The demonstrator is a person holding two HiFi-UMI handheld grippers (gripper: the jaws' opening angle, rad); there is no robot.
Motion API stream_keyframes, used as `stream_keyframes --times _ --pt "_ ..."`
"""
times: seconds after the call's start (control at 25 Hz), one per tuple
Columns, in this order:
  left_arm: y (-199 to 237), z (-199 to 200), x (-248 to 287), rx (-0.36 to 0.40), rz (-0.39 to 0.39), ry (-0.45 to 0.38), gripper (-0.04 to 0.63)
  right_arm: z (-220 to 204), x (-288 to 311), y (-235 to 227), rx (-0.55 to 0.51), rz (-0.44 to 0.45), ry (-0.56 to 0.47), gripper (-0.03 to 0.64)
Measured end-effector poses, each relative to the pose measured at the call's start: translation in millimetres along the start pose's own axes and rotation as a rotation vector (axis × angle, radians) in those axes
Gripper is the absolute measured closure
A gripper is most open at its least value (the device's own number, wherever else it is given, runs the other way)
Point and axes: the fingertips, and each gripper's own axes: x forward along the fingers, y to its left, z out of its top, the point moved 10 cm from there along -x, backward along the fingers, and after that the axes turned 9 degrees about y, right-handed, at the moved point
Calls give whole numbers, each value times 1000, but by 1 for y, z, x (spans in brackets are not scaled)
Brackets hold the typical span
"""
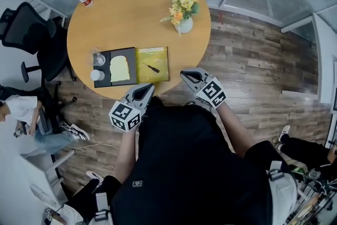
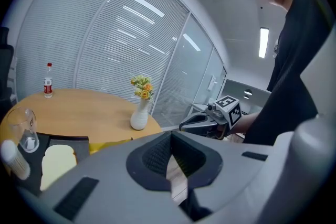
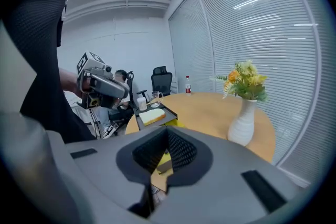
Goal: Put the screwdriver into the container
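Plainly, the screwdriver [image 1: 151, 68] lies slantwise in the yellow container [image 1: 161, 57] at the table's [image 1: 126, 13] near edge, just beyond the left gripper [image 1: 148, 88], nearer than the right gripper [image 1: 184, 75], both jaws pressed together, empty.

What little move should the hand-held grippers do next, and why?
Probably just lower both and rest; nothing looks left to carry. The screwdriver already seems to lie inside the yellow container on the table. The left hand-held gripper and the right hand-held gripper are both shut and empty, held near the table's edge, close to the person's body.
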Motion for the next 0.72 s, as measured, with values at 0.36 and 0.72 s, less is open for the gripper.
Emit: stream_keyframes --times 0.36,0.72 --pt "-3 3 13 17 -9 10 591 -2 -7 -11 -2 -34 2 612" --pt "-8 7 16 39 -25 25 591 -6 -10 -11 -23 -15 16 612"
